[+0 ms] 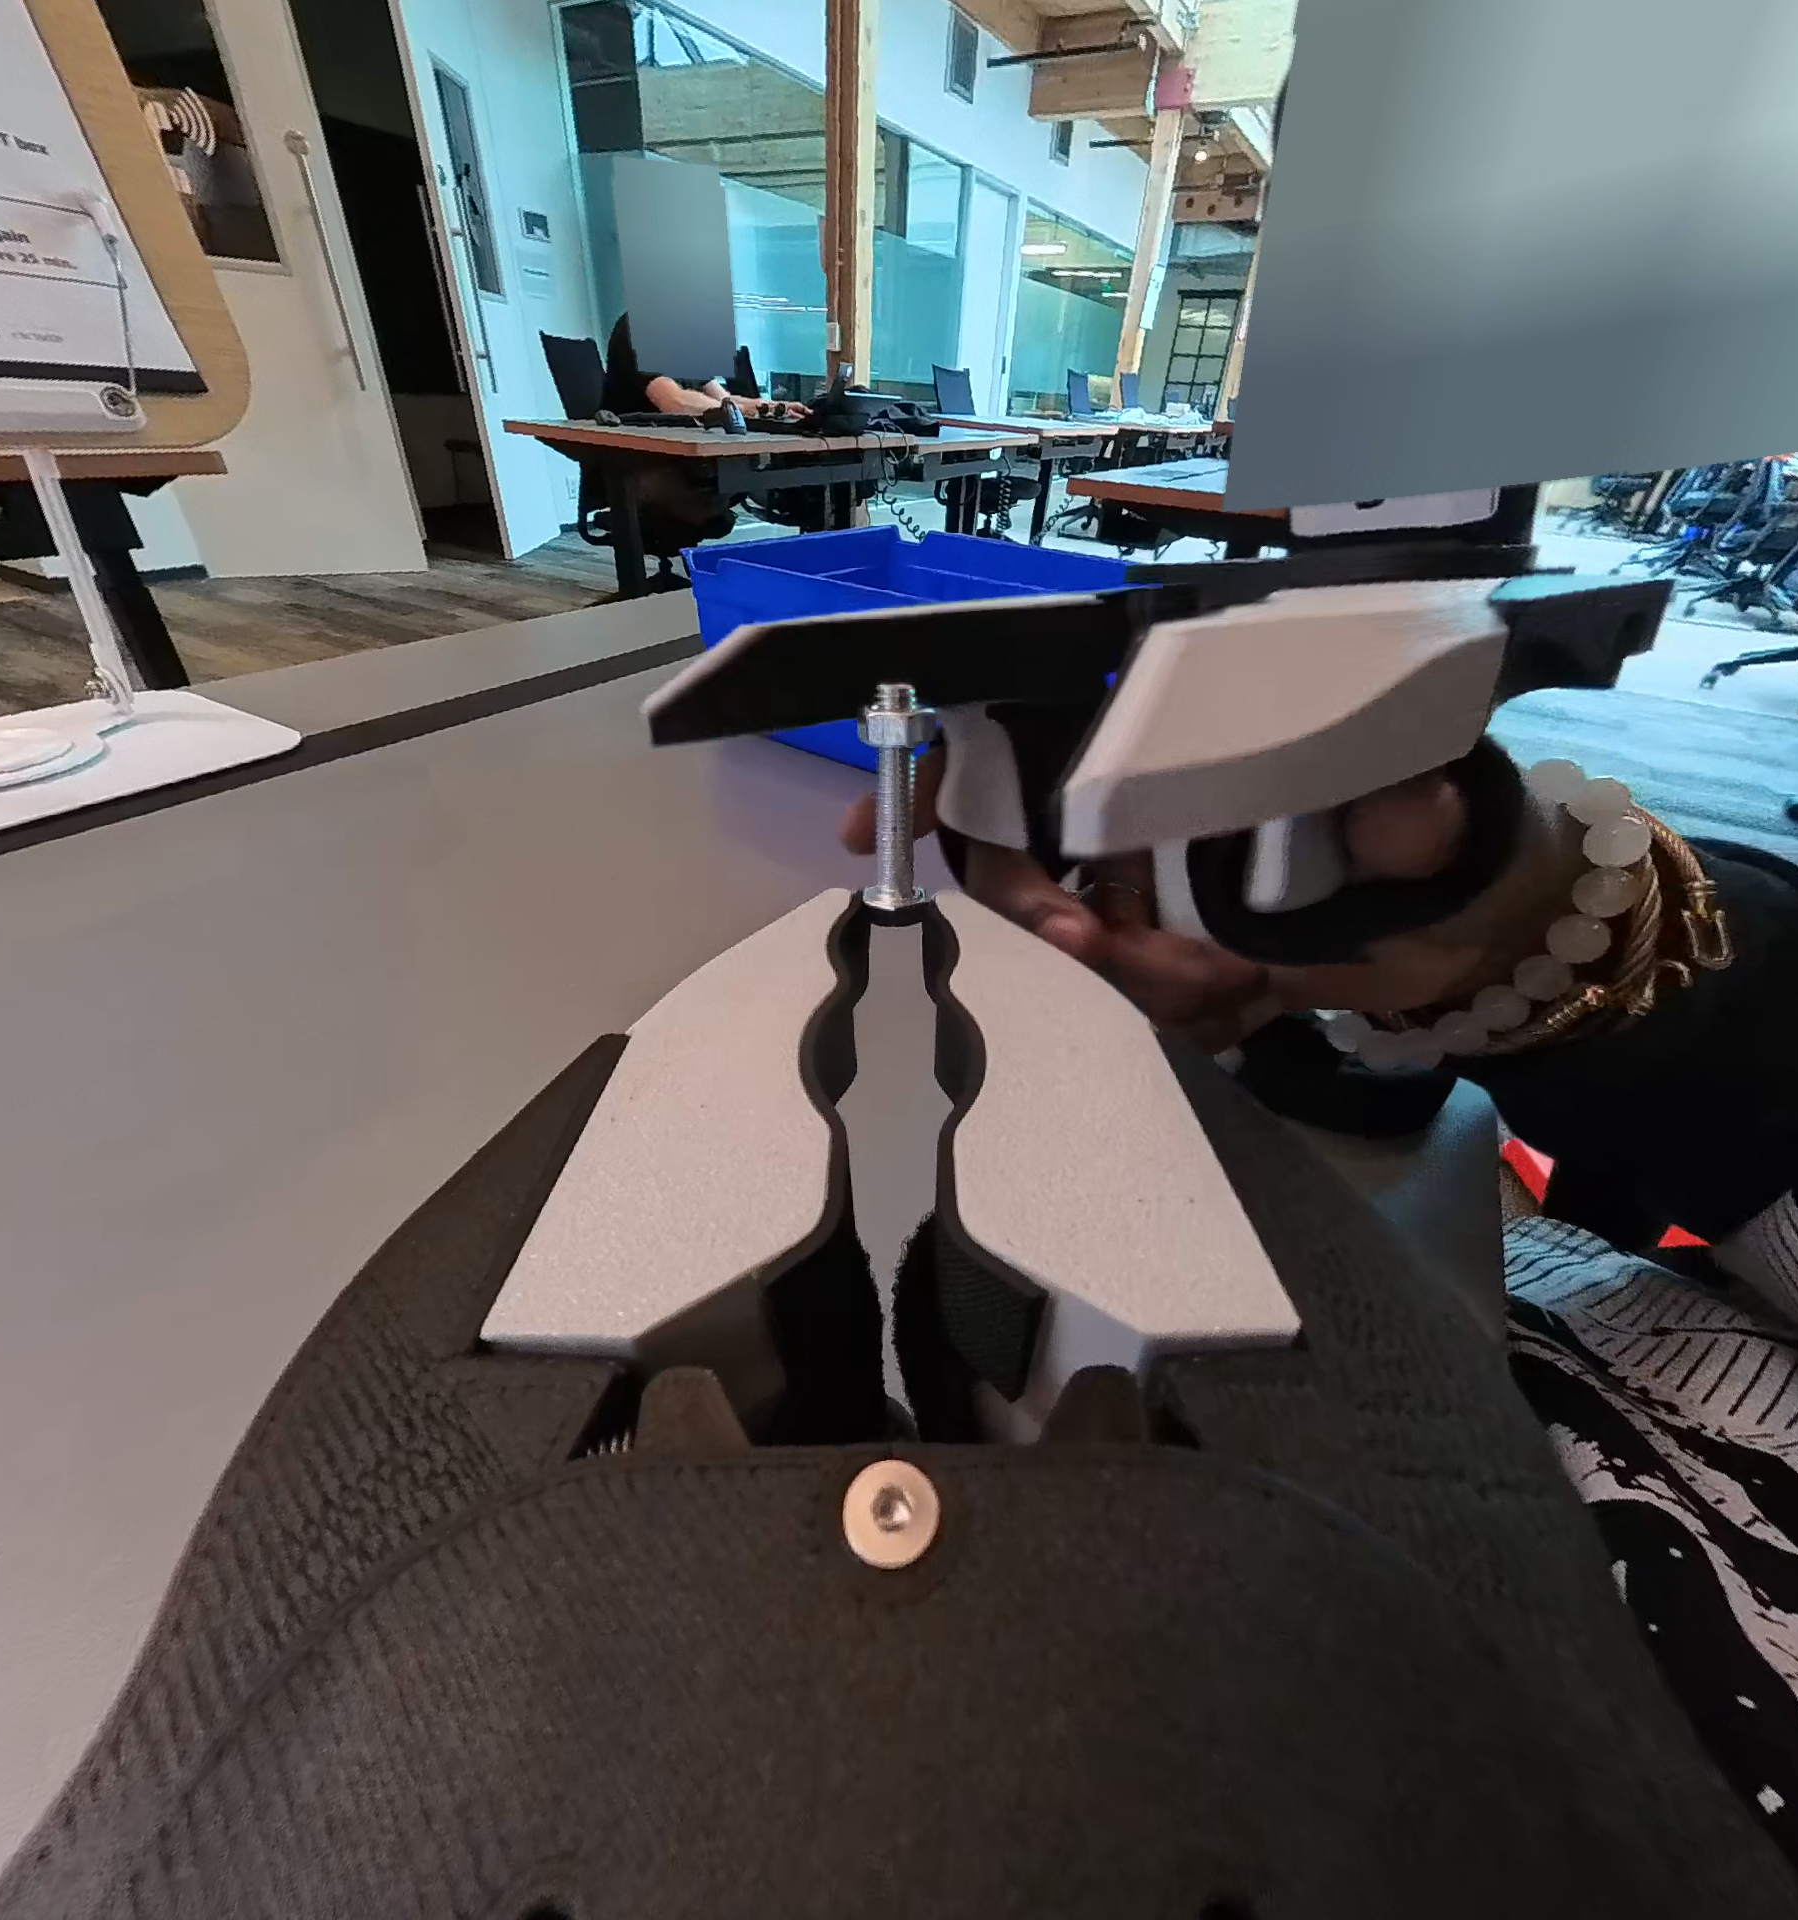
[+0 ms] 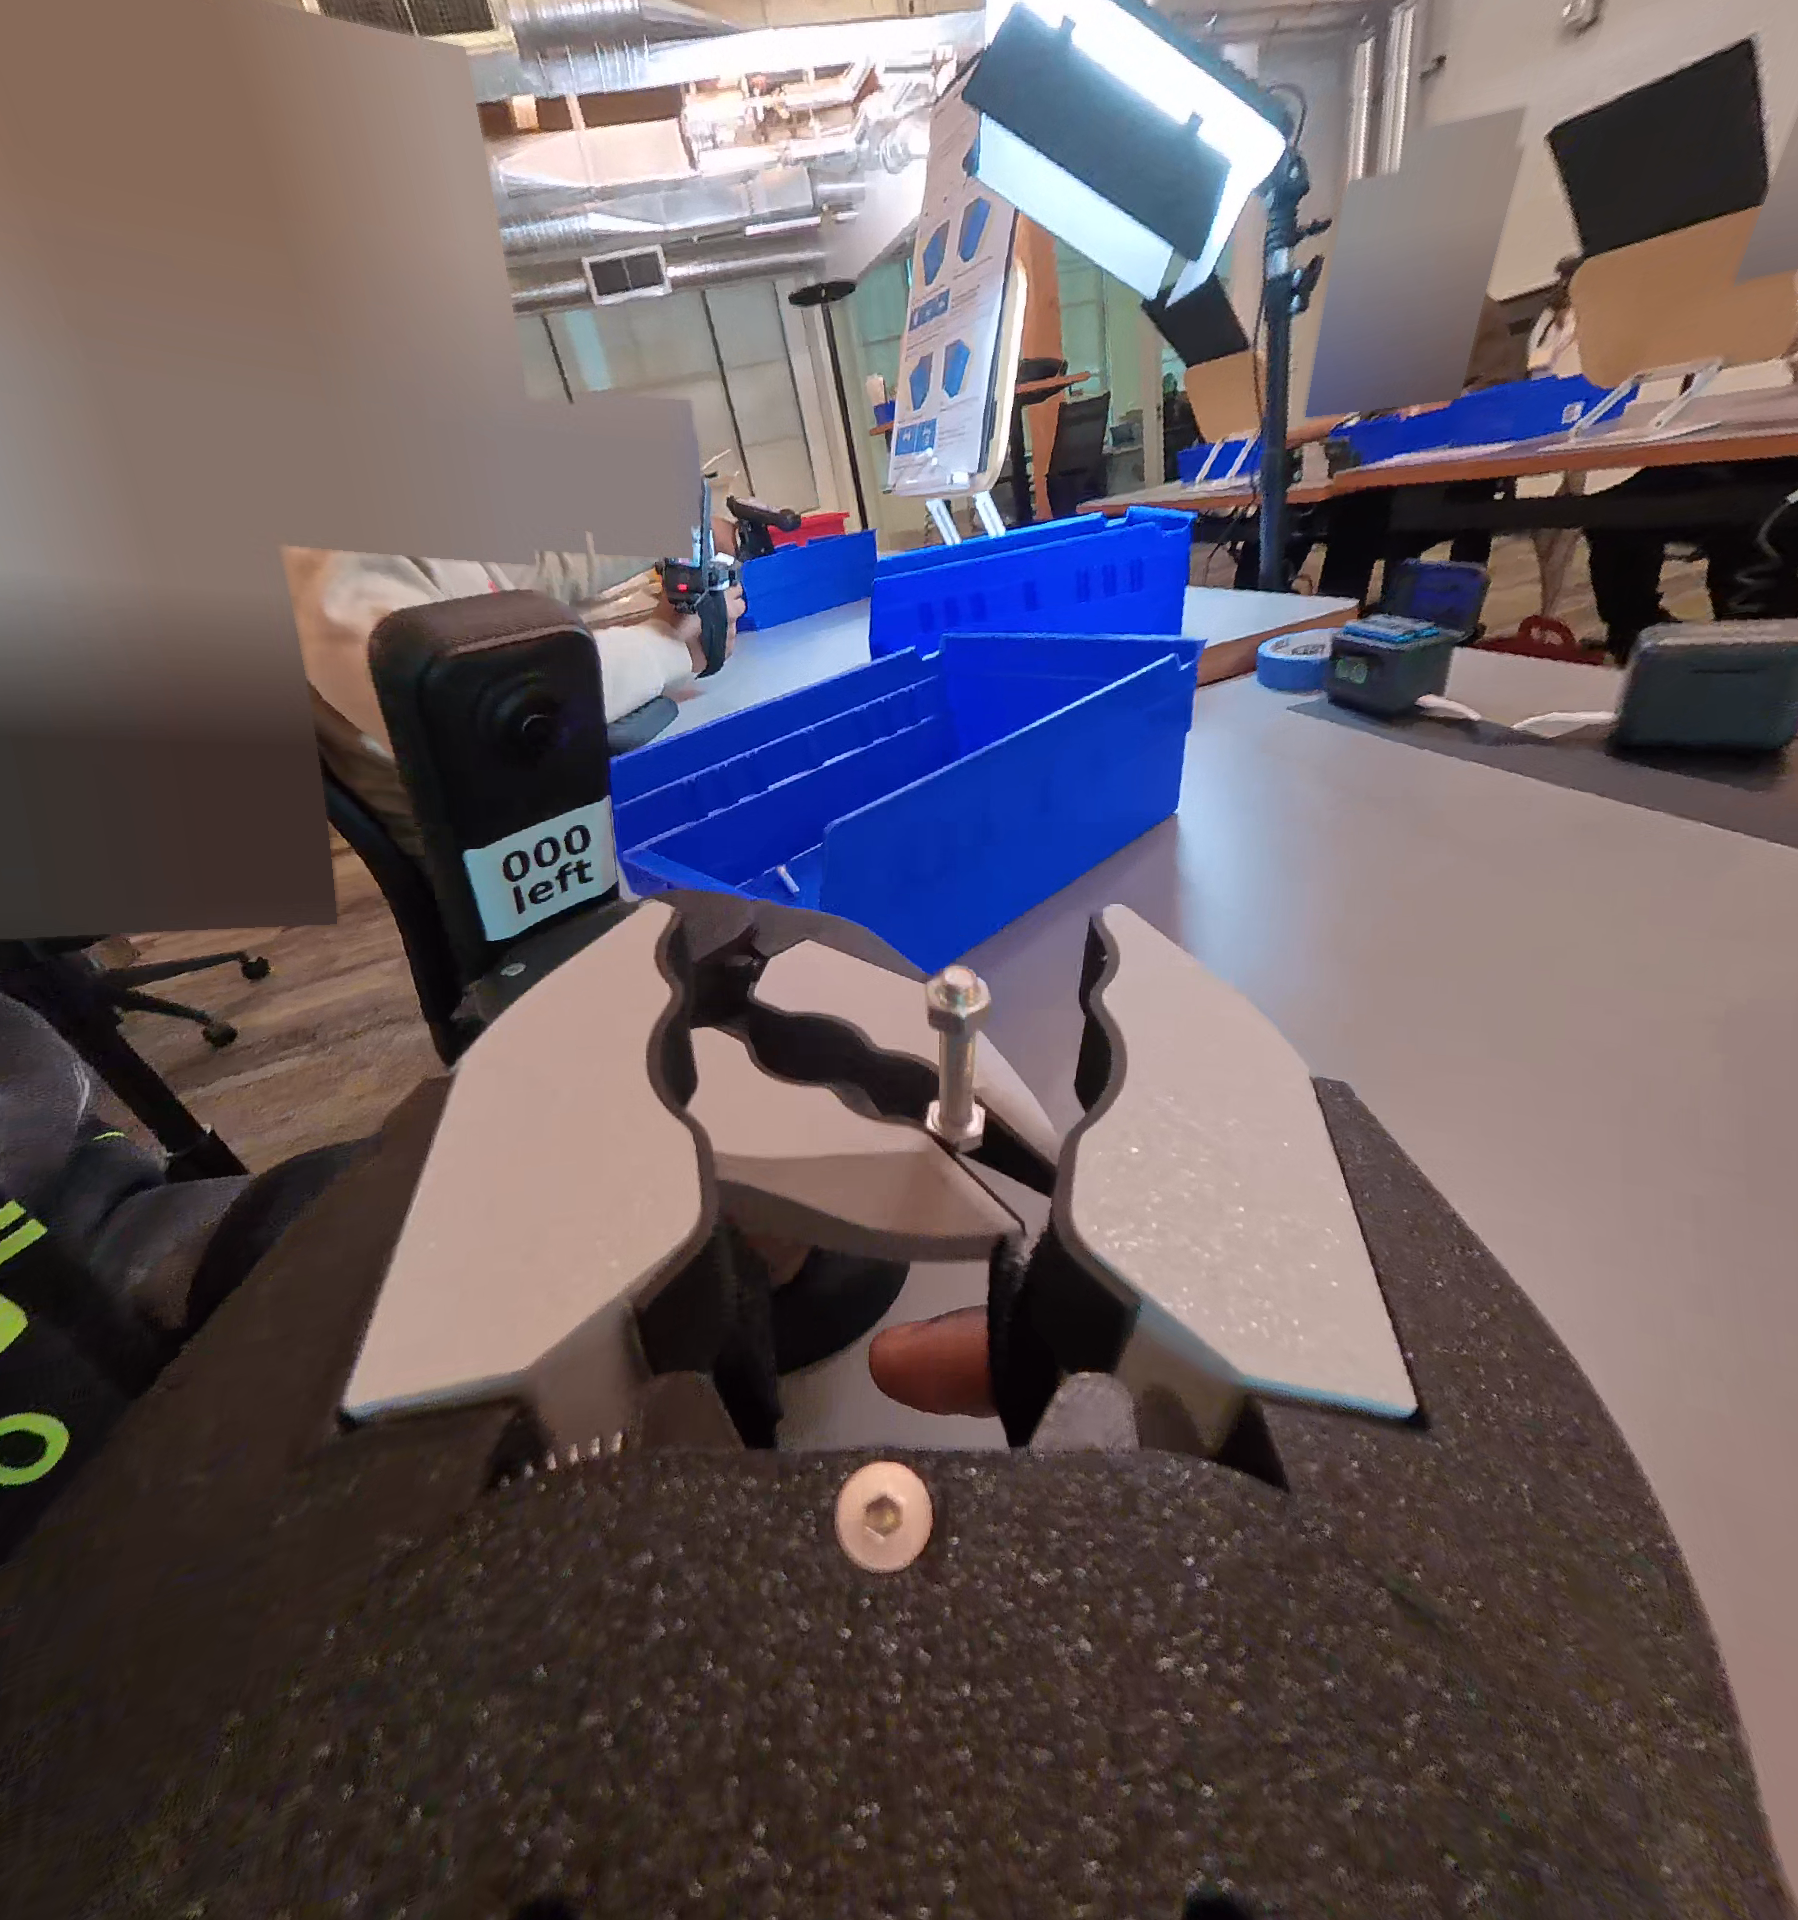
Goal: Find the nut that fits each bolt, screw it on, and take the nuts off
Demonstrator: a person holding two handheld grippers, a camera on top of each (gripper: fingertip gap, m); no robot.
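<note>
- We see the left gripper [image 1: 893, 906] with its jaws clenched on the hexagonal head of a silver threaded steel bolt [image 1: 895, 805], which stands upright above the grey matte surface [image 1: 375, 935]; a silver hexagonal nut [image 1: 896, 720] sits near the top of the thread, a little of the bolt's tip showing above it.
- The right gripper [image 2: 890, 977] has its jaws spread wide to either side of the nut, touching nothing; in the left wrist view one of its fingers [image 1: 874, 665] crosses behind the bolt's top and is blurred.
- Writing: a white sticker [image 2: 536, 871] on the black camera housing of the left gripper carries print, as do a white instruction sheet [image 1: 22, 208] on a stand and a poster [image 2: 952, 343] with blue diagrams.
- The blue plastic divided bin [image 2: 978, 790] is partly covered by the grippers; a small pale item [image 2: 786, 878] inside is too small to identify.
- Grey patches cover parts of both views; a hand [image 1: 1103, 914] under the right gripper is blurred.
</note>
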